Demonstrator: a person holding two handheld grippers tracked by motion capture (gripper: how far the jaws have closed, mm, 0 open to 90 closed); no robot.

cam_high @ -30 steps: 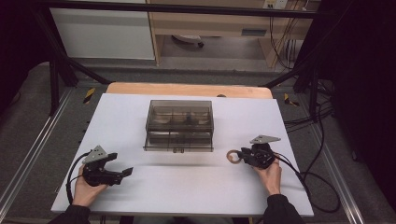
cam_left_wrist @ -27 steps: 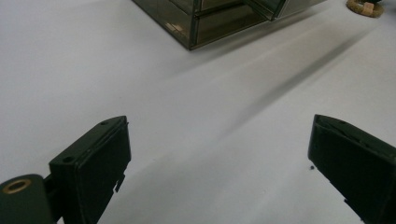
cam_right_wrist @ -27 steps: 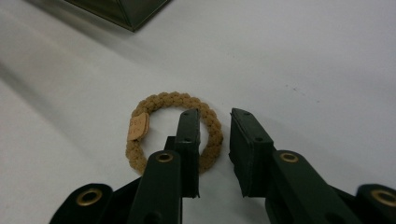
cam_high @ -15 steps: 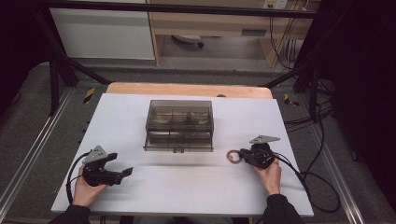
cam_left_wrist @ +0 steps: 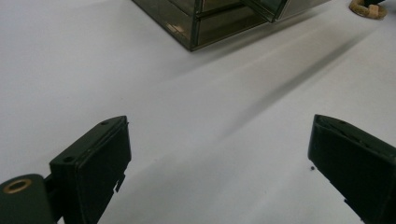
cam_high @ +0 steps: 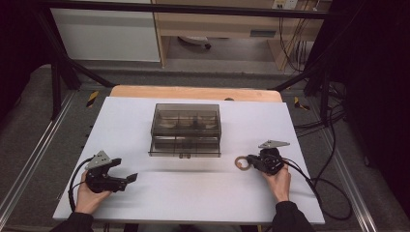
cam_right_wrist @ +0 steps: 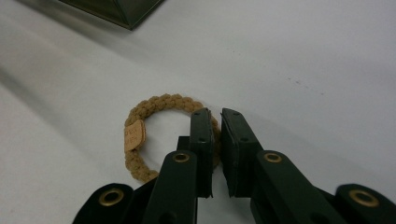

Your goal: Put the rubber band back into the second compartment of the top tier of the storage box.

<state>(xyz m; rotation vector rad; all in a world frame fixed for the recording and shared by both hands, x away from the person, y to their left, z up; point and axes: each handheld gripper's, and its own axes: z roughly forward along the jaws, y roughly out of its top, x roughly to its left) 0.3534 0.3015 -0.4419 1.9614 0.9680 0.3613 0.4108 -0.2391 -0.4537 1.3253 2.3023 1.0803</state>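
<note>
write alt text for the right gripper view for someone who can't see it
The right gripper, its two black jaws nearly together, pinches one side of a tan braided ring that lies on the white table. A small tan tag sits on the ring's left side, and a corner of a smoky clear box shows at top left.
</note>
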